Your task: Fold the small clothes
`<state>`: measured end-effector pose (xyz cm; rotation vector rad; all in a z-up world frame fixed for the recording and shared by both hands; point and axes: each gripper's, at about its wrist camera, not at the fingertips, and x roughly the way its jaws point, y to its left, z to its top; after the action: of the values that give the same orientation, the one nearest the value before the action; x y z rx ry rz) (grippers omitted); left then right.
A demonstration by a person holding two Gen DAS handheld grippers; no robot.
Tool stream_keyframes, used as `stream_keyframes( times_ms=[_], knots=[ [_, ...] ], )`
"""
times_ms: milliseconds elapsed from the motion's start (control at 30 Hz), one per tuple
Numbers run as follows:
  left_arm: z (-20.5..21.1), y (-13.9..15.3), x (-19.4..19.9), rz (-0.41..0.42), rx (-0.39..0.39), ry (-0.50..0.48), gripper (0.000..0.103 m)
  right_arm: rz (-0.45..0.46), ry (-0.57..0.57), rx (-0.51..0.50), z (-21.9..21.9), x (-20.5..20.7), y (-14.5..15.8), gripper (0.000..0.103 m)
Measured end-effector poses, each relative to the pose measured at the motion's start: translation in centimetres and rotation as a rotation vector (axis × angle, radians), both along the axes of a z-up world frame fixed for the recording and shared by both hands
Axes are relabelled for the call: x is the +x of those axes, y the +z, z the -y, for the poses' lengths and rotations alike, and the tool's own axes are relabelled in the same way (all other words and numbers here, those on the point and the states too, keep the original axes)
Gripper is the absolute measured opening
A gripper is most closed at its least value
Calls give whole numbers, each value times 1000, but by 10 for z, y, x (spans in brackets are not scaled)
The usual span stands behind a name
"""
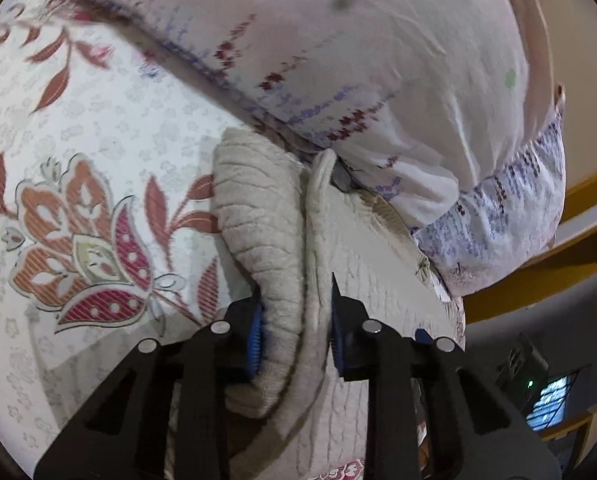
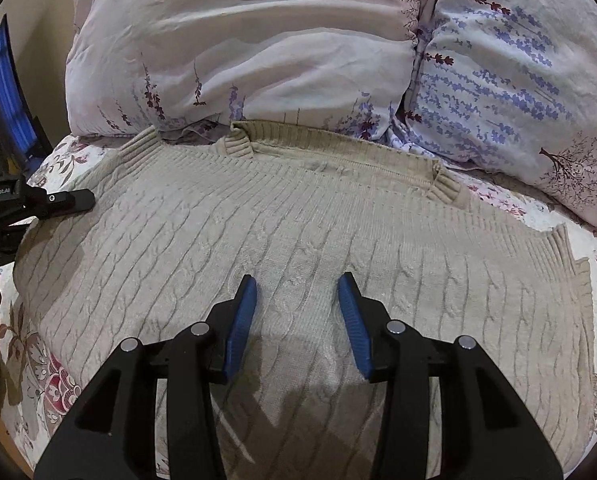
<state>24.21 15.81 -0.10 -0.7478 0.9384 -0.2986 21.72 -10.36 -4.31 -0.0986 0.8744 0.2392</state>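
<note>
A floral bedsheet (image 1: pixel 78 128) filled the left wrist view, with a pillow (image 1: pixel 358 60) blurred at upper right. At lower centre the left gripper (image 1: pixel 296 320) pinched a bunched fold of the beige sweater (image 1: pixel 258 220).

In the right wrist view the sweater lay flat mid-frame below two pillows. The right gripper (image 2: pixel 296 312) hovered spread above it. "GenRobot.AI" showed at left.

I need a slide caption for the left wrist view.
Left gripper shut on a bunched edge of the beige sweater.
</note>
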Motion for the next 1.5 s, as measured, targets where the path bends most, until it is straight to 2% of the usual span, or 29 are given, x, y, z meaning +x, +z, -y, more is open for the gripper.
stream_keyframes(
  times_ms=[100,200,267,400,633,767,833,933,1100,1267,1367,1433,1500],
  knots=[
    [12,6,1,-4,96,-14,28,2,3,-1,0,0,0,45],
    [13,4,1,-17,115,-12,25,3,7,0,0,0,0,45],
    [10,7,-1,-5,74,-9,21,4,10,2,0,0,0,45],
    [13,31,-6,85,-52,-29,19,4,13,3,0,0,0,46],
    [46,70,-13,218,-153,-105,18,19,21,-1,1,0,-1,45],
    [70,81,-12,244,-183,-147,18,22,38,7,2,-2,2,45],
    [83,85,-11,248,-195,-163,18,4,33,89,19,-2,11,45],
    [100,92,-13,261,-199,-188,18,31,-46,244,71,-10,37,45],
    [147,99,-10,278,-226,-263,18,41,-163,391,152,-24,59,49],
    [207,89,-2,258,-234,-343,17,45,-278,447,210,-39,57,49],
    [245,76,0,250,-196,-382,16,43,-318,479,233,-46,52,49],
    [273,62,2,224,-168,-420,16,42,-346,491,245,-51,49,49],
    [302,43,4,165,-164,-471,9,36,-379,506,258,-54,44,49]
  ],
)
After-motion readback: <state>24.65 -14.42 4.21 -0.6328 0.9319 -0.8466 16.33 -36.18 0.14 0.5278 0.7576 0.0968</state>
